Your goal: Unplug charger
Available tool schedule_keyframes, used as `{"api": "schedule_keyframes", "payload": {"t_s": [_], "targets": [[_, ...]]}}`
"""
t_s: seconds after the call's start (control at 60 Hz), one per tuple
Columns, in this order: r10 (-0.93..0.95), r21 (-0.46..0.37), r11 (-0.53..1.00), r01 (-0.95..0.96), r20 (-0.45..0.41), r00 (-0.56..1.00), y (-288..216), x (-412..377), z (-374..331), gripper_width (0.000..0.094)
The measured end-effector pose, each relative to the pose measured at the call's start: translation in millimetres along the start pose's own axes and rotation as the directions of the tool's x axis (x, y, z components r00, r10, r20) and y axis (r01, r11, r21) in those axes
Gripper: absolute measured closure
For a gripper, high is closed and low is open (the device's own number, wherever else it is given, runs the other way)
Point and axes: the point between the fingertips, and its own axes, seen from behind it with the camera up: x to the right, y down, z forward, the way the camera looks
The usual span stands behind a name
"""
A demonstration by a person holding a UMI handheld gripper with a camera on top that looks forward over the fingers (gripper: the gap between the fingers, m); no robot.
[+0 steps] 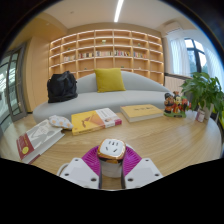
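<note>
The tongs (pixel 111 168) sit lowest in view, their white fingers (pixel 80 172) with magenta pads pinching a small white charger (pixel 112 149) from both sides. The charger sits between the fingertips, just above the wooden table (pixel 170 135). Beyond it on the table lie books (pixel 96 120), an open magazine (pixel 38 137) off to one side, and a flat yellowish book (pixel 142 112). A potted plant (pixel 205 95) stands at the table's far end. Behind are a pale sofa (pixel 140 96) with a yellow cushion (pixel 110 80), a black bag (pixel 61 86), and wall shelves (pixel 105 48).

White tongs (pixel 111 172); magenta pads (pixel 92 158) on inner faces.
</note>
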Motion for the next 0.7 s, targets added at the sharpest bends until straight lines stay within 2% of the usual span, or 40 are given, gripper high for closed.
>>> {"api": "schedule_keyframes", "payload": {"t_s": [0.067,0.083,0.117,0.15,0.183,0.3,0.367,0.4,0.433,0.483,0.567,0.633,0.7], "targets": [[0.016,0.002,1.0,-0.016,-0.001,1.0,-3,0,-1,0.0727],[0.021,0.027,0.999,-0.021,0.002,1.0,-11,1,-3,0.0731],[0.004,0.122,0.993,-0.004,-0.003,1.0,-45,2,-15,0.0731],[-0.054,0.234,0.97,0.062,-0.043,0.998,-90,6,-34,0.0731],[-0.096,0.301,0.947,0.115,-0.076,0.992,-129,3,-48,0.0732],[-0.013,0.343,0.939,-0.014,0.076,0.997,-218,-10,-84,0.0733],[-0.034,0.354,0.935,0.014,0.051,0.998,-235,9,-94,0.0733],[-0.038,0.355,0.934,0.022,0.038,0.999,-229,14,-95,0.0733],[-0.04,0.337,0.941,0.03,0.024,0.999,-234,25,-92,0.0733],[-0.043,0.289,0.956,0.04,0.004,0.999,-215,42,-80,0.0731],[-0.028,0.179,0.983,0.031,-0.015,0.999,-165,64,-56,0.0716],[-0.029,0.086,0.996,0.031,-0.028,0.999,-99,89,-30,0.0701],[-0.022,-0.008,1.0,0.022,-0.035,0.999,-57,97,-21,0.0687]]}}
